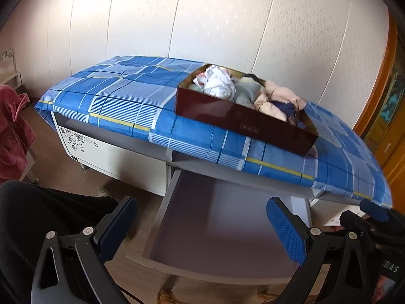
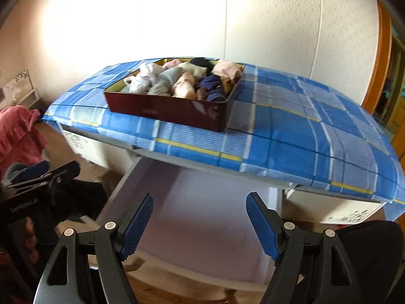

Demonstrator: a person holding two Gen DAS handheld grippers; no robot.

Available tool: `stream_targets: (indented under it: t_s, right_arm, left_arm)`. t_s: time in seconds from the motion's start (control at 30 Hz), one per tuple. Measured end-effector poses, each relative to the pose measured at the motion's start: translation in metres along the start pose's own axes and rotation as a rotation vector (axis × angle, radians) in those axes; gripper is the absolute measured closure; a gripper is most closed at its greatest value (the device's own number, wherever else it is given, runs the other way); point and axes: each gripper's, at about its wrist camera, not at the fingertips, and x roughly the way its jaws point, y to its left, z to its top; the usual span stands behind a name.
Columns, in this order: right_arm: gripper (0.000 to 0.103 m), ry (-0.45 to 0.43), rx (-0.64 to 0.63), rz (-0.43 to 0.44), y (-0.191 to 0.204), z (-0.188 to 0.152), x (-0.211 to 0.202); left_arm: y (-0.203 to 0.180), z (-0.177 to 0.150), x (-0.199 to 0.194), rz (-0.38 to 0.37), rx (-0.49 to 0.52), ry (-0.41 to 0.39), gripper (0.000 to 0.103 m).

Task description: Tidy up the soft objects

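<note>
Nearest the lens, the left gripper (image 1: 200, 230) hangs with its blue-padded fingers (image 1: 287, 230) spread wide and nothing between them, over the pulled-out drawer (image 1: 215, 217), whose floor is bare. The right gripper (image 2: 200, 225) also has its fingers (image 2: 263, 228) standing apart and holding nothing, above the same drawer (image 2: 202, 215). At about 12 o'clock from both, a dark red box (image 1: 243, 124) sits on the table's blue checked cloth (image 1: 121, 101), close to the front edge. Inside it lie the bundled clothes (image 2: 177, 81): white, grey, peach and navy. A pink garment (image 1: 11, 131) hangs at 9 o'clock.
</note>
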Motion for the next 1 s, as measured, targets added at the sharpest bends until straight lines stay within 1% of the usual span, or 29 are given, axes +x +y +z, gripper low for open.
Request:
stream_targets:
  t_s: [0.07, 0.1, 0.27, 0.33, 0.47, 0.63, 0.7, 0.8, 0.9, 1.0]
  right_arm:
    - [0.026, -0.014, -0.005, 0.005, 0.004, -0.004, -0.006]
    - [0.026, -0.018, -0.006, 0.008, 0.006, -0.006, -0.006]
    - [0.026, -0.008, 0.047, 0.044, -0.001, -0.015, -0.011]
    - [0.026, -0.008, 0.042, 0.046, 0.000, -0.015, -0.011]
    - [0.021, -0.019, 0.033, 0.039, 0.002, -0.015, -0.013]
    - [0.021, -0.020, 0.046, 0.006, 0.000, -0.016, -0.015]
    - [0.021, -0.030, 0.041, 0.003, 0.001, -0.016, -0.018]
    - [0.021, -0.038, 0.032, 0.003, 0.003, -0.016, -0.020]
    - [0.021, -0.035, 0.039, -0.003, 0.002, -0.016, -0.020]
    - [0.021, -0.028, 0.047, -0.008, 0.000, -0.017, -0.018]
  left_arm:
    - [0.004, 0.000, -0.003, -0.019, -0.019, 0.000, 0.000]
    - [0.005, 0.000, -0.003, -0.021, -0.022, 0.013, 0.000]
    - [0.000, -0.007, 0.006, 0.063, 0.012, 0.121, 0.000]
    - [-0.004, -0.010, 0.006, 0.100, 0.033, 0.127, 0.000]
    - [-0.010, -0.013, 0.000, 0.114, 0.060, 0.092, 0.000]
    - [-0.019, -0.015, -0.014, 0.238, 0.119, 0.021, 0.000]
    - [-0.021, -0.016, -0.018, 0.259, 0.135, -0.003, 0.000]
    - [-0.027, -0.016, -0.023, 0.265, 0.168, -0.033, 0.000]
    - [-0.032, -0.017, -0.028, 0.253, 0.191, -0.056, 0.000]
    - [-0.030, -0.016, -0.027, 0.246, 0.186, -0.055, 0.000]
